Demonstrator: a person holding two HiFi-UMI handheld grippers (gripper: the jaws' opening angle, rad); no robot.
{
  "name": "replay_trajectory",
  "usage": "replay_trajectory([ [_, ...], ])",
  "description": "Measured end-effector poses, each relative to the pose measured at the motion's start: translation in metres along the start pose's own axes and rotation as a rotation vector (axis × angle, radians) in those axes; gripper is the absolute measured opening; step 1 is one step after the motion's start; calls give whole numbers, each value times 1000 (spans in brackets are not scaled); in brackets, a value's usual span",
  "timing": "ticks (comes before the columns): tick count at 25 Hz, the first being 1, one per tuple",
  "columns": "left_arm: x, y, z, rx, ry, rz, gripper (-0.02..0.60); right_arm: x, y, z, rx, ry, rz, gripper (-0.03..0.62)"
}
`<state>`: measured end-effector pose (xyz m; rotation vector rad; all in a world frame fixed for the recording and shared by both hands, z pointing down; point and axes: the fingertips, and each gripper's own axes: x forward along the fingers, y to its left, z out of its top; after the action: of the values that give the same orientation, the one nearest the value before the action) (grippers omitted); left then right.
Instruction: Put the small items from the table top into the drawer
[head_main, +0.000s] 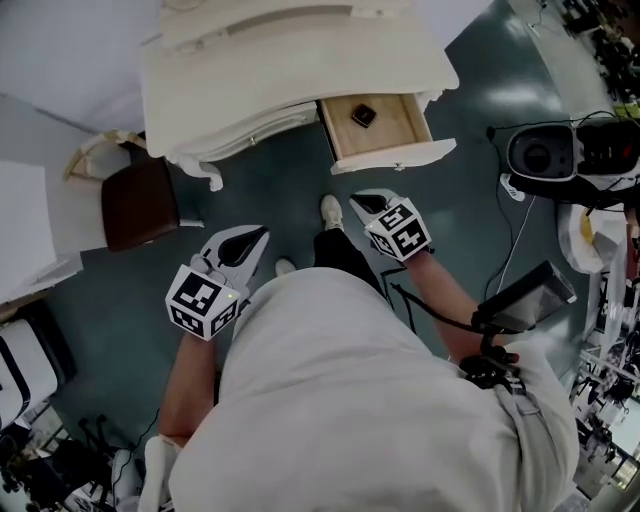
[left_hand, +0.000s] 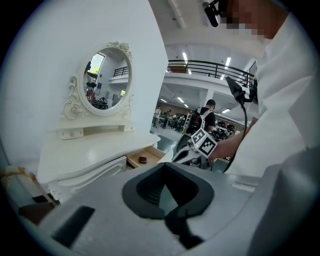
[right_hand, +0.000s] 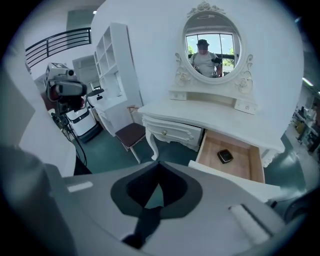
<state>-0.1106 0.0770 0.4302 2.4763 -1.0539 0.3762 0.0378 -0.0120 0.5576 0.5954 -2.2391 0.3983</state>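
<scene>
The small dark item (head_main: 364, 115) lies in the open drawer (head_main: 398, 133) of the desk (head_main: 290, 60), straight ahead of the nearer right gripper (head_main: 362, 203); it and the left gripper (head_main: 256, 240), 2 in all, are closed and empty.

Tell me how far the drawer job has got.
Done: a small dark item lies in the open drawer, and the table top shows nothing small on it in the right gripper view. In hand: nothing; the left gripper and right gripper are both shut and empty, short of the table. Left: seemingly nothing to move; the drawer stands open.
</scene>
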Motion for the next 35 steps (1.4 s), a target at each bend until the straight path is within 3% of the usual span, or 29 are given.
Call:
replay_trajectory([
  [3,-38,-19,-22,0,-14,4,2,-19,60,-3,-28,-21,13,0],
  [5,-40,-24,-33,-5,-12,7,2,-25,73,-7,-34,-35,20,0],
  [29,-67,-36,-63,-30,-4,16,2,-22,140,12,-147,-75,91,0],
  [35,-47,-31,-50,-41,16,14,2,-25,122,20,-138,-83,111,0],
])
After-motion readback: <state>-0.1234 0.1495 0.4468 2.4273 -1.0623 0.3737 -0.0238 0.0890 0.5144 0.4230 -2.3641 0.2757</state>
